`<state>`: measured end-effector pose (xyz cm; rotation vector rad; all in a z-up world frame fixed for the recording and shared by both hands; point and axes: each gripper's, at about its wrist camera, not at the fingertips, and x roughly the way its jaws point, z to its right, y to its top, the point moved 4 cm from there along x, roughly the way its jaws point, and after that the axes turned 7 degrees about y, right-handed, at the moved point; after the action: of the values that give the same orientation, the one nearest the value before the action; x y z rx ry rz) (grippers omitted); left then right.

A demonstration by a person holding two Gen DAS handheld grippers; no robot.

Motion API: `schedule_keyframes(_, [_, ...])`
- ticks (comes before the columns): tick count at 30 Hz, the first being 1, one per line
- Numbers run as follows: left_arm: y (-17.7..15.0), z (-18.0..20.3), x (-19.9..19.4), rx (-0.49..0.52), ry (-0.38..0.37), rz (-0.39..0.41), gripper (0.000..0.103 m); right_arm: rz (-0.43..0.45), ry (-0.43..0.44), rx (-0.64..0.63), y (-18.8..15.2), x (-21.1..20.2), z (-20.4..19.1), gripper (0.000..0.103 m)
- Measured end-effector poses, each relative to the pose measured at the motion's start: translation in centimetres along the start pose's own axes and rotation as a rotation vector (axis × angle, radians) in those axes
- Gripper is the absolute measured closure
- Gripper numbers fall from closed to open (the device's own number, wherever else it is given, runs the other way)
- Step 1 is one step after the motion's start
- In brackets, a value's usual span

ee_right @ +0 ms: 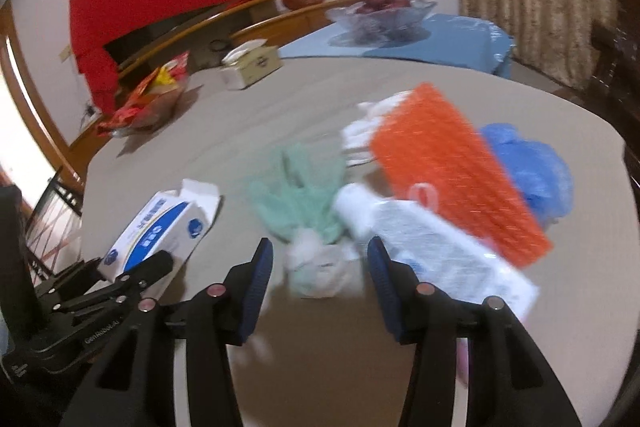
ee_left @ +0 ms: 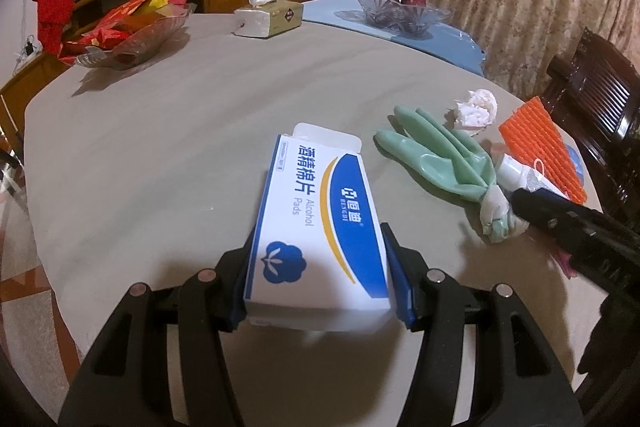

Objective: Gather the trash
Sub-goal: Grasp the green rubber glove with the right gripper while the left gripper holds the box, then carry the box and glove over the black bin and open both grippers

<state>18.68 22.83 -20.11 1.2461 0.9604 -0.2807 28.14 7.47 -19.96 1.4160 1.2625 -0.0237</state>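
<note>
Left tool (ee_left: 320,267): my black plastic frame, two long fingers, a slot cut through each outer arm.
Left pads (ee_left: 402,291): blue, ribbed, one lining the inside of each finger.
Pivots: round silver pins, four across each frame.
Right tool (ee_right: 320,259): my matching black frame with the same slotted arms.
Right pads (ee_right: 260,279): blue and ribbed.
Marking: small white lettering on my left tool's body, too blurred to read.
</note>
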Motion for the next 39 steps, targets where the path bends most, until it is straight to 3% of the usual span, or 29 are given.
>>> schedule_keyframes(12, [0.3,-1.1,0.5,-0.022,0.018,-0.006,0.049,-0.087,-0.088,-0.043,0.2,4.7,0.1,0.056])
schedule_keyframes(14, [0.4,-1.0,0.6,-0.021,0.017,-0.007,0.049,-0.086,-0.093,-0.037,0.4,4.9,0.2,0.062])
schedule_keyframes(15, [0.5,-1.0,0.5,-0.019,0.016,-0.006,0.049,-0.086,-0.100,-0.031,0.4,4.8,0.4,0.071])
schedule_keyframes(18, [0.6,-0.7,0.1,-0.014,0.013,0.003,0.049,-0.087,-0.063,-0.001,0.6,4.5,0.5,0.074])
schedule_keyframes(30, [2.1,0.6,-3.8,-0.010,-0.032,0.069,0.049,0.080,0.157,0.179,3.0,-3.1,0.3,0.075])
schedule_keyframes(35, [2.9,2.3,-6.3,0.012,-0.072,0.112,0.049,0.145,0.174,0.202,4.0,-6.4,0.3,0.075])
schedule_keyframes(39, [3.0,3.7,-7.6,0.031,-0.098,0.128,0.049,0.184,0.118,0.189,4.1,-9.0,0.8,0.075])
